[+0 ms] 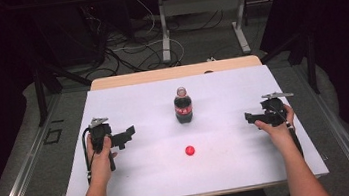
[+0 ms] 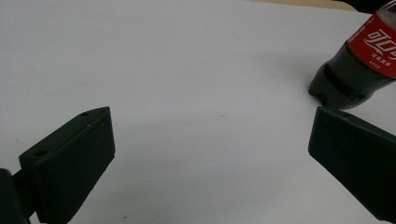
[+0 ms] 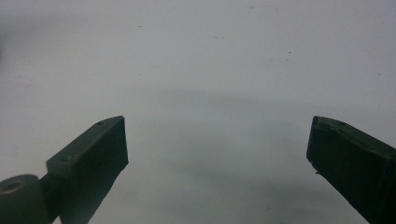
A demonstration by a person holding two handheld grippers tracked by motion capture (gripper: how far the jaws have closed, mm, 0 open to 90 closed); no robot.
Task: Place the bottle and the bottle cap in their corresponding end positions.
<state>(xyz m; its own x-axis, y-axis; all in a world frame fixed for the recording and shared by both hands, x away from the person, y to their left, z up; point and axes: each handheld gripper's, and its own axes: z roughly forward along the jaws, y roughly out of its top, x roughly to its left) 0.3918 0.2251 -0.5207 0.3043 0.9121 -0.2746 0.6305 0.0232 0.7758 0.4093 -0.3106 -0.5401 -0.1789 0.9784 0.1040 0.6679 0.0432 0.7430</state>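
Left tool (image 1: 127, 134) and right tool (image 1: 249, 117), both jaws wide apart.

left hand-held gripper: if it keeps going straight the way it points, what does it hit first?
Probably the cola bottle. The left hand-held gripper points toward the table's middle with open jaws; in its own view the bottle's base sits just beyond the right-side jaw, so it may only clip it or pass. Depth is unclear.

Glossy plastic bottle (image 1: 183, 108); matt white tabletop (image 1: 141, 175).

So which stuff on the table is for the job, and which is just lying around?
For the job:
cola bottle, uncapped
red cap
left gripper, open
right gripper, open

Just lying about:
cables on the floor
far table legs
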